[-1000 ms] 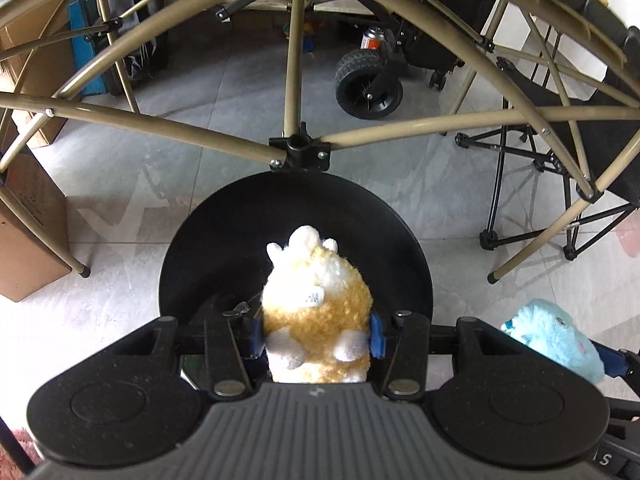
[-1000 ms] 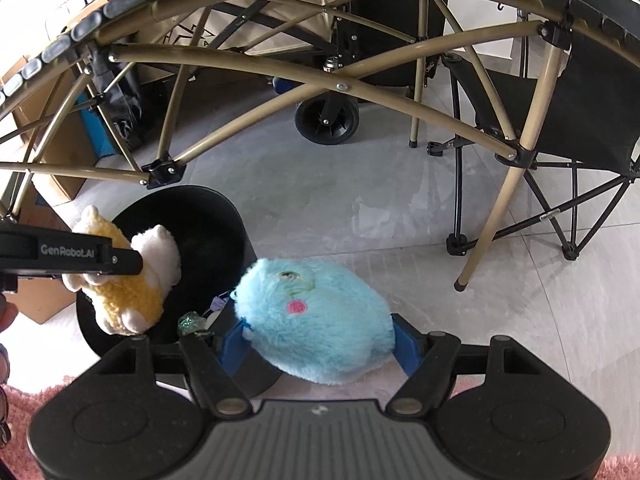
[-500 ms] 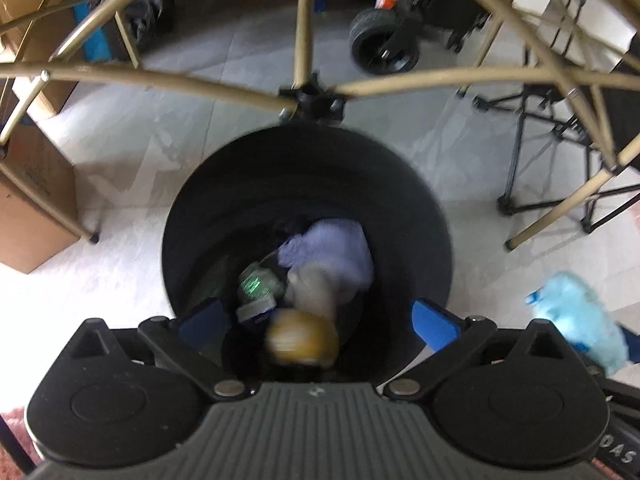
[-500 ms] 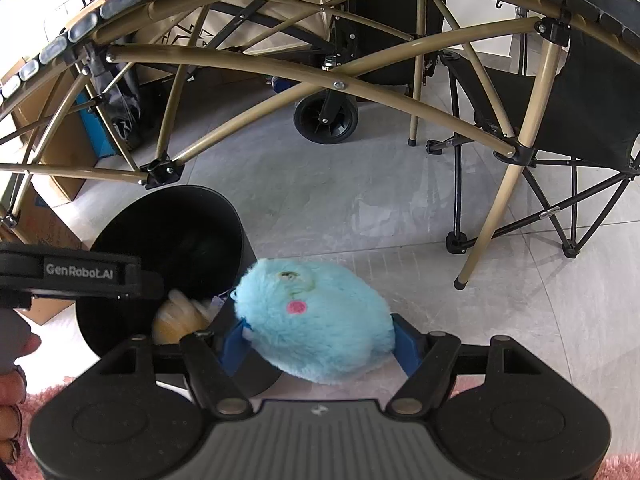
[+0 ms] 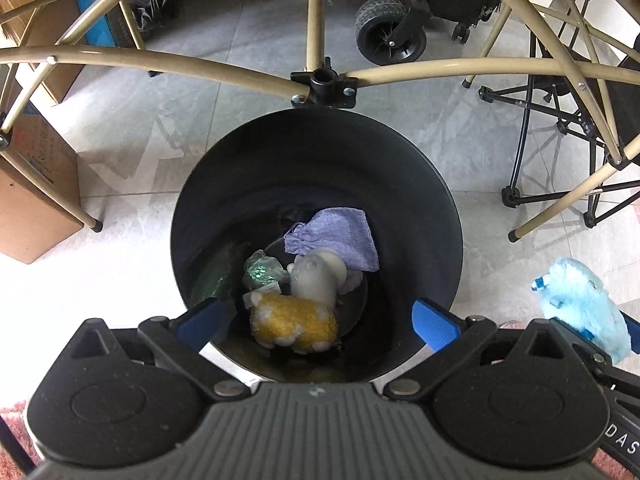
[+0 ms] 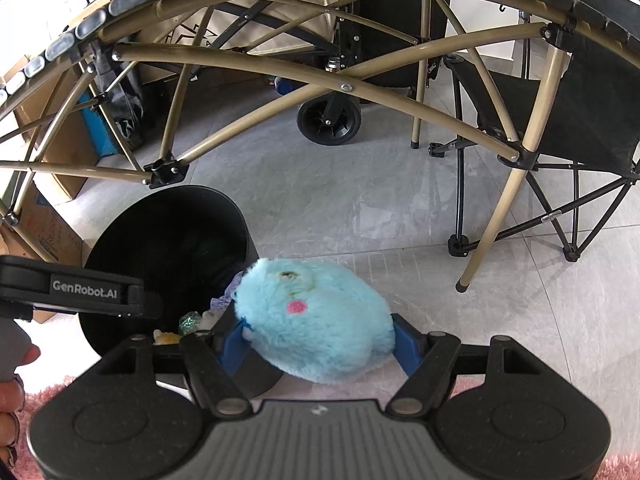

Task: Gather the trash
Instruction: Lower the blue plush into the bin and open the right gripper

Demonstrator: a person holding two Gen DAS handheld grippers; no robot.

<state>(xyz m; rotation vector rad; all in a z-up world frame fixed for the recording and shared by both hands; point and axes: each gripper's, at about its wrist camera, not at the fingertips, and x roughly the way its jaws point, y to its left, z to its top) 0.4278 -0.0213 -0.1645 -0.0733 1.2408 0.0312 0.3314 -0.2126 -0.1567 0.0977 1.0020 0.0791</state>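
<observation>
A round black bin (image 5: 440, 184) stands on the tiled floor, seen from above in the left wrist view. At its bottom lie a yellow and white plush toy (image 5: 294, 322), a grey plush (image 5: 316, 276), a purple cloth (image 5: 336, 236) and a green shiny wrapper (image 5: 262, 270). My left gripper (image 5: 316, 322) hangs open over the bin's mouth, nothing between its blue pads. My right gripper (image 6: 318, 340) is shut on a fluffy light blue plush toy (image 6: 316, 320), held just right of the bin (image 6: 168, 232). That blue toy (image 5: 580, 300) also shows at the right edge of the left wrist view.
Tan metal frame tubes (image 5: 160, 64) arch over the bin, joined at a black hub (image 5: 324, 86). Cardboard boxes (image 5: 28, 200) stand at the left. A black folding chair (image 6: 568, 120) is at the right and a cart wheel (image 6: 328, 124) behind. Pink rug (image 6: 52, 396) lies near me.
My left gripper opened and let go of the yellow plush, which fell to the bottom of the bin. The right gripper kept still, holding the blue plush.
</observation>
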